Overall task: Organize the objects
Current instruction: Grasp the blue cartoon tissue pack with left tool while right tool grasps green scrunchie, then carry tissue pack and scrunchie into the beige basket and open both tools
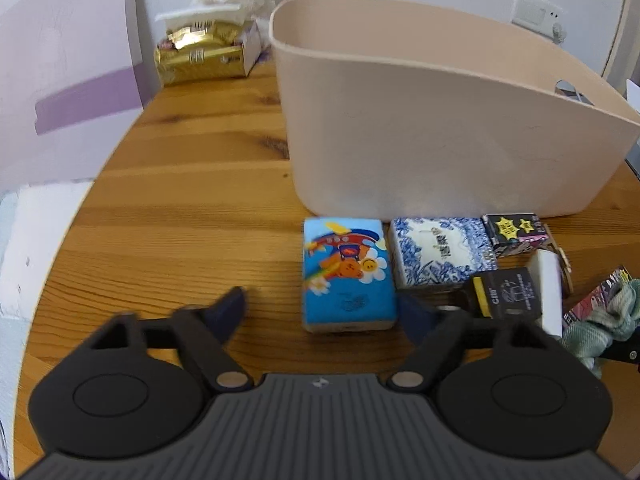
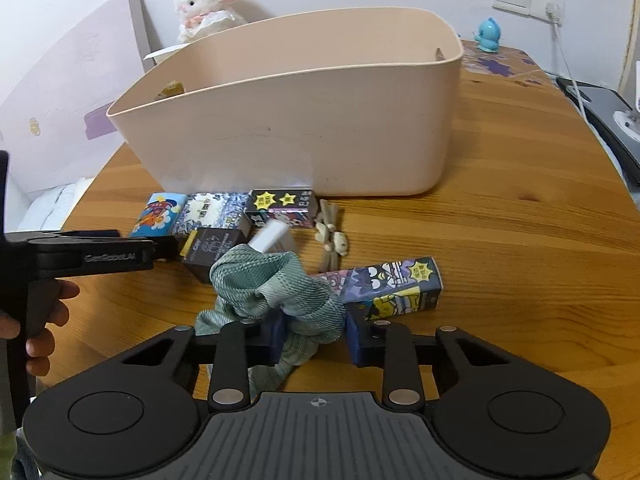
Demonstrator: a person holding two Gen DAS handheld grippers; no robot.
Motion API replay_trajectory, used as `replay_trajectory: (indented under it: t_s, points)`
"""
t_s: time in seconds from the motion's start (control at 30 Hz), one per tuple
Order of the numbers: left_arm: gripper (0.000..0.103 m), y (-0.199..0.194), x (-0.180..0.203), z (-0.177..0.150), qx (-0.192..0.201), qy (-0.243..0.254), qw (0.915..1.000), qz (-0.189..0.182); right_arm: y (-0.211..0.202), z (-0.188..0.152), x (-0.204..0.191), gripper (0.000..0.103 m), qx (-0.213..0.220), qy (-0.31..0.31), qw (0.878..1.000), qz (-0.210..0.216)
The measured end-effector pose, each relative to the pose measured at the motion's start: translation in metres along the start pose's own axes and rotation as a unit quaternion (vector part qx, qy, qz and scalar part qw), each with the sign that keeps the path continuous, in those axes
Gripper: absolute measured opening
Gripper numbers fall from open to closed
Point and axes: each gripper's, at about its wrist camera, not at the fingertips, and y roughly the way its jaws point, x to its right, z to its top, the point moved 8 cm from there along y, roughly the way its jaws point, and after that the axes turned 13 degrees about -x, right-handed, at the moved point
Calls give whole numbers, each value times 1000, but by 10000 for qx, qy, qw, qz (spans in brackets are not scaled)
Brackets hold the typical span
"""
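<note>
A large beige bin stands on the wooden table; it also shows in the right wrist view. In front of it lie a blue cartoon tissue pack, a blue-and-white pack, a black starred box and a dark box. My left gripper is open, its fingers on either side of the near end of the blue pack. My right gripper is shut on a green cloth, held just above the table. A purple cartoon box lies to its right.
A gold packet and a white plush lamb sit at the table's far left. A small wooden-bead item lies by the boxes. A white block rests behind the cloth. A blue figure stands at the far right.
</note>
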Motion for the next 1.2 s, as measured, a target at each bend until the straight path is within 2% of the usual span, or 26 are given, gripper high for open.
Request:
replay_trajectory:
  t_s: [0.07,0.13,0.17,0.4,0.73,0.93,1.1,1.2]
  points:
    - [69,0,0,2,22,-17,10000,-14,0,2,-1,20,26,-13,10000,43]
    - [52,-1,0,4,60,22,10000,-47,0,3,0,14,58,-11,9999,103]
    - [49,-2,1,4,68,30,10000,-54,0,3,0,14,68,-19,9999,114]
    - [48,-12,-2,0,97,127,9999,-53,-17,0,-1,11,277,-73,9995,105]
    - [48,-65,0,-10,545,120,9984,-105,-59,2,6,11,733,-46,9971,181]
    - [48,-106,2,-1,993,163,9948,-142,-96,21,11,12,1196,-48,9927,162]
    - [48,-138,9,18,1388,248,9898,-186,-119,50,17,12,1582,-6,9873,125]
    - [48,-145,14,35,1543,267,9876,-151,-126,72,24,12,1735,46,9848,59]
